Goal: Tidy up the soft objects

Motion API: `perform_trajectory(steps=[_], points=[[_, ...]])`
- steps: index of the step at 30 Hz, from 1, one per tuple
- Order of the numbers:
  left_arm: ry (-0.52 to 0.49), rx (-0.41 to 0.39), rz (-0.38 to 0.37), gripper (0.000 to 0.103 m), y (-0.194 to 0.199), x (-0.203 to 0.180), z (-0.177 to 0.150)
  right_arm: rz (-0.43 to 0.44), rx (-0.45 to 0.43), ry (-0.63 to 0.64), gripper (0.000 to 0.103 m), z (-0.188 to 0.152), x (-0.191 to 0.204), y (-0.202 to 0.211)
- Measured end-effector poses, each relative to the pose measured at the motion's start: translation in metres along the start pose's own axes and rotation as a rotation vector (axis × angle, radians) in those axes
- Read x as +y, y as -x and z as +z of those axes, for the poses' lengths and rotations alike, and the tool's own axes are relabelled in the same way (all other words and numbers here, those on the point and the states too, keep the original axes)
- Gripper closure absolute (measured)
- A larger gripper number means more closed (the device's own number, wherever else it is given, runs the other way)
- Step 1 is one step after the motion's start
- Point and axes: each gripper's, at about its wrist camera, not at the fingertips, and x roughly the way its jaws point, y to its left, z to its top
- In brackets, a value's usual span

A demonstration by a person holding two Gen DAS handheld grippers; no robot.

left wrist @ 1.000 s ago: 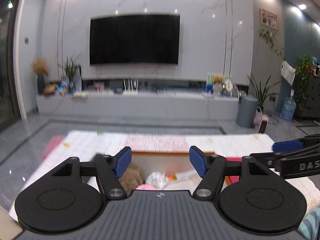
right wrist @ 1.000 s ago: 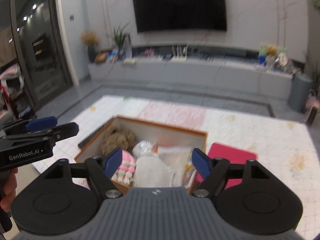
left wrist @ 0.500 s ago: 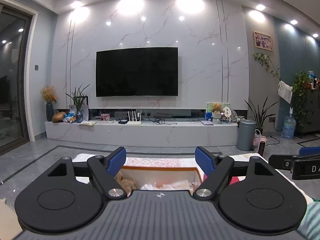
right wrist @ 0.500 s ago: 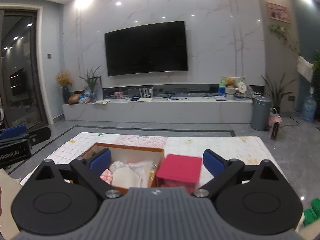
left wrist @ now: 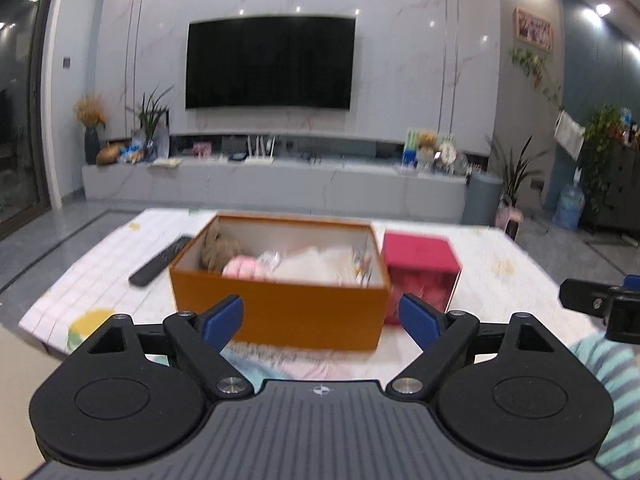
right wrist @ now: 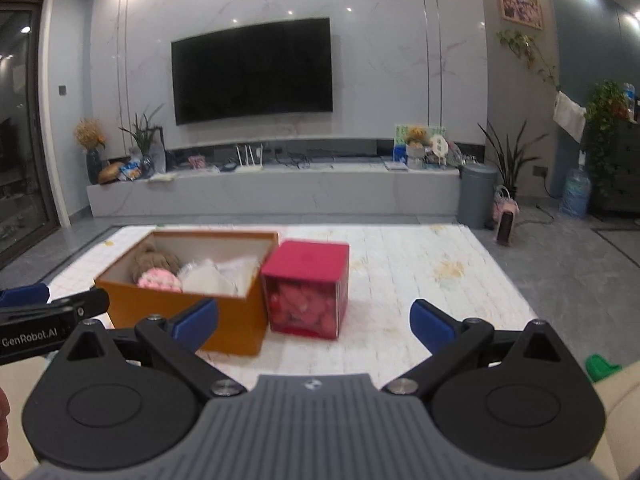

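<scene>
An open orange box (left wrist: 304, 300) stands on the white patterned table (left wrist: 492, 272). Inside it lie a brown plush toy (left wrist: 218, 254), a pink knitted piece (left wrist: 244, 268) and white cloth (left wrist: 316, 264). A red box (left wrist: 418, 256) touches its right side. My left gripper (left wrist: 320, 318) hangs in front of the orange box, its jaws opening with nothing between them. My right gripper (right wrist: 314, 322) is open and empty, short of the red box (right wrist: 308, 264) and the orange box (right wrist: 168, 308).
A black remote (left wrist: 160, 260) lies left of the orange box. A pale pastel cloth (left wrist: 280, 360) rests at the table's near edge. A striped sleeve (left wrist: 612, 380) shows lower right. A green thing (right wrist: 600, 366) sits low on the right. Behind are a TV and a low cabinet.
Both grippers have drawn back from above the orange box and their jaws have spread wider. The box and the red box now stand further ahead, seen more from the side.
</scene>
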Motion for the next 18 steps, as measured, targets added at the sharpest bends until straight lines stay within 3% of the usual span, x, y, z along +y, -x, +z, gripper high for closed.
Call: perform_trajectory(steps=[9, 18], points=[[-0.02, 0.024, 0.03, 0.001, 0.007, 0.004, -0.027, -0.019, -0.008, -0.007, 0.003, -0.038, 0.01, -0.005], [-0.03, 0.07, 0.023, 0.001, -0.002, 0.004, -0.041, -0.021, 0.01, 0.005, 0.003, -0.043, 0.012, -0.008]])
